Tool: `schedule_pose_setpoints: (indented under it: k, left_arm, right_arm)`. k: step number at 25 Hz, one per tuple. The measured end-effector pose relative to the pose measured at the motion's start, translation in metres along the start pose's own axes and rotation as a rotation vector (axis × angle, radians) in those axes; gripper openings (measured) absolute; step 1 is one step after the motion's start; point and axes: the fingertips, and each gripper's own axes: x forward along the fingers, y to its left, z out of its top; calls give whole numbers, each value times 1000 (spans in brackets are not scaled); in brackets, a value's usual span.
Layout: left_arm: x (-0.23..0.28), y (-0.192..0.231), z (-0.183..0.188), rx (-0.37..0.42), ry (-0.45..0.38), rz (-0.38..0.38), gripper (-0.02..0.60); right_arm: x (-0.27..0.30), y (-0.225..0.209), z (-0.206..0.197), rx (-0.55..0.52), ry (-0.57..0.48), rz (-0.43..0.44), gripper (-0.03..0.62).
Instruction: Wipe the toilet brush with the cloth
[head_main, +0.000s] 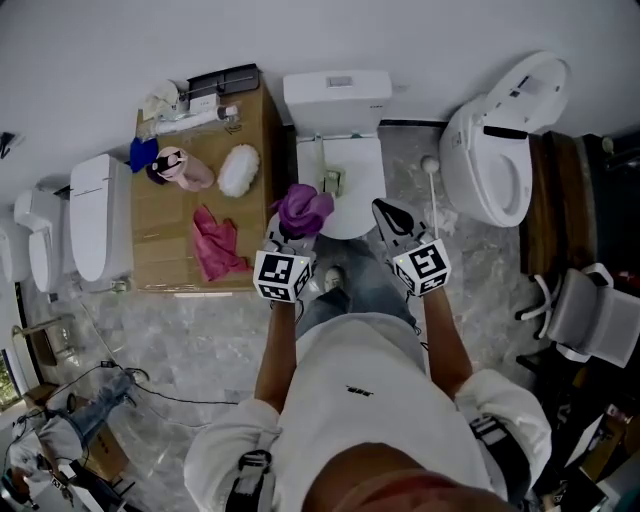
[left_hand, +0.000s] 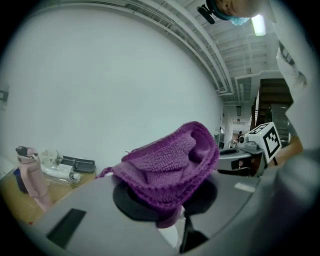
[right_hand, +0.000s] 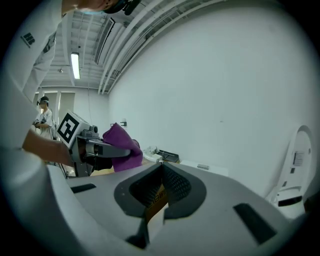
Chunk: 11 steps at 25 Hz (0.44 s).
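My left gripper (head_main: 293, 234) is shut on a crumpled purple cloth (head_main: 305, 208), held above the front of the white toilet (head_main: 335, 105). In the left gripper view the cloth (left_hand: 170, 165) bulges up out of the left gripper (left_hand: 175, 212). My right gripper (head_main: 392, 217) hovers just right of it, shut with nothing in it; in the right gripper view the right gripper (right_hand: 161, 175) has its pads pressed together. The toilet brush (head_main: 431, 166) stands upright on the floor right of the toilet, white head up, apart from both grippers. The purple cloth (right_hand: 121, 142) also shows at the left of the right gripper view.
A wooden cabinet (head_main: 265, 130) left of the toilet carries a pink cloth (head_main: 215, 245), a white cloth (head_main: 238, 170) and bottles. A second toilet (head_main: 500, 150) with raised lid stands at the right, another (head_main: 95, 215) at the left. A white chair (head_main: 585, 310) is at far right.
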Motion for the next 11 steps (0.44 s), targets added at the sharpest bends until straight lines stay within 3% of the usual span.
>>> schedule_pose_setpoints:
  k: [5,11]
  left_arm:
    - [-14,-29,7,9,8,-41,91]
    - [-23,-60,7,17,40,-70,89]
  right_arm:
    - [-35,8,15,11,-18,-64,-2]
    - [-62,11,25,23,-32,-80,-3]
